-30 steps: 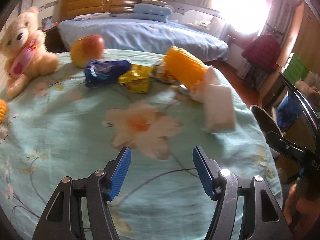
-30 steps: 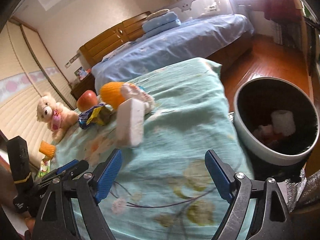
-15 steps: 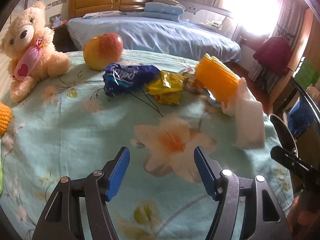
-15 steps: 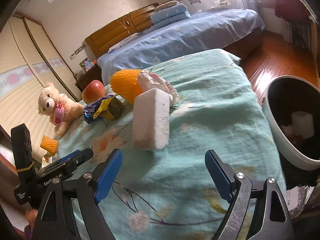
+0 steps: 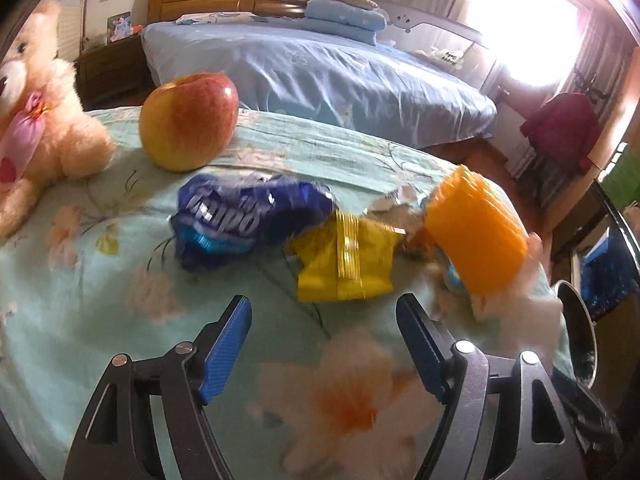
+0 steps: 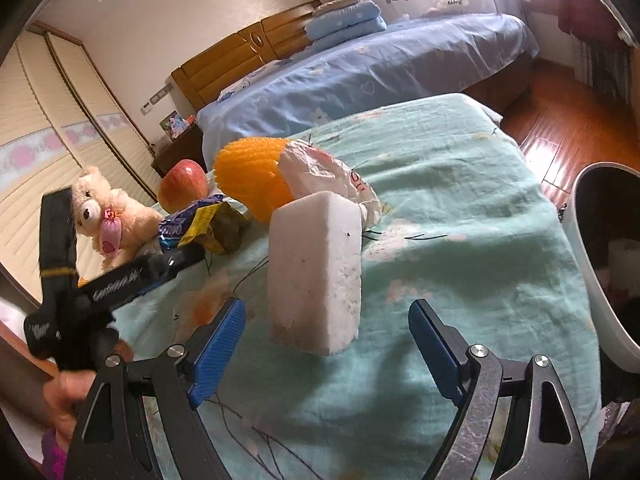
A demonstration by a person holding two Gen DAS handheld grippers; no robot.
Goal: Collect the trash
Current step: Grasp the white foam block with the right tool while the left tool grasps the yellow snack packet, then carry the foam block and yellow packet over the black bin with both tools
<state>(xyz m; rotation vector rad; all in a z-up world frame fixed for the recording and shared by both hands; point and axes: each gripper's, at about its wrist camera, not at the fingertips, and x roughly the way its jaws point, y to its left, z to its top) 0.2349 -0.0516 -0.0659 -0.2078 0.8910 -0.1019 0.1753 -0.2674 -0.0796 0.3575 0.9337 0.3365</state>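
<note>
Wrappers [image 5: 248,216] on floral teal tablecloth [image 5: 100,312], bedroom.

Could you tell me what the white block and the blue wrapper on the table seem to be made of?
White block: probably foam or sponge, matte, with a pitted, crumbly face. Blue wrapper: likely thin plastic film, glossy and printed, crumpled into sharp creases.

blurred white lettering on blue wrapper [image 5: 244,216], none legible
</note>
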